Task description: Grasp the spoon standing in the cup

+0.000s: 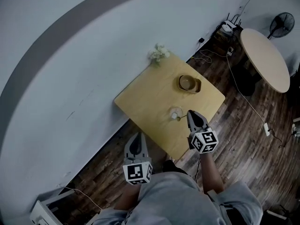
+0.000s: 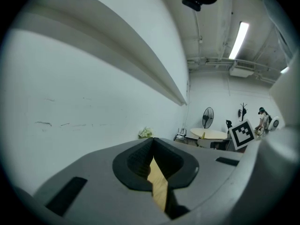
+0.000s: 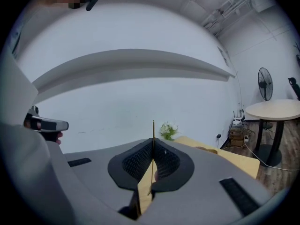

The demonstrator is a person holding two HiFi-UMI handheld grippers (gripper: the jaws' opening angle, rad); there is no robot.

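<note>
A clear glass cup (image 1: 176, 112) stands on the square wooden table (image 1: 150, 93), near its front edge. My right gripper (image 1: 190, 112) hovers just right of the cup, its jaws shut. In the right gripper view a thin golden spoon (image 3: 153, 131) handle stands upright, pinched between the black pads (image 3: 140, 161), and its lower end is hidden. My left gripper (image 1: 138, 136) hangs off the table's near left edge over the floor. In the left gripper view its pads (image 2: 138, 159) meet at the tip with nothing between them.
A tan bowl (image 1: 189, 83) sits farther back on the table, and a small bunch of white flowers (image 1: 159, 53) stands at its far corner by the wall. A round table (image 1: 265, 60), a fan (image 1: 281, 25) and floor cables lie to the right.
</note>
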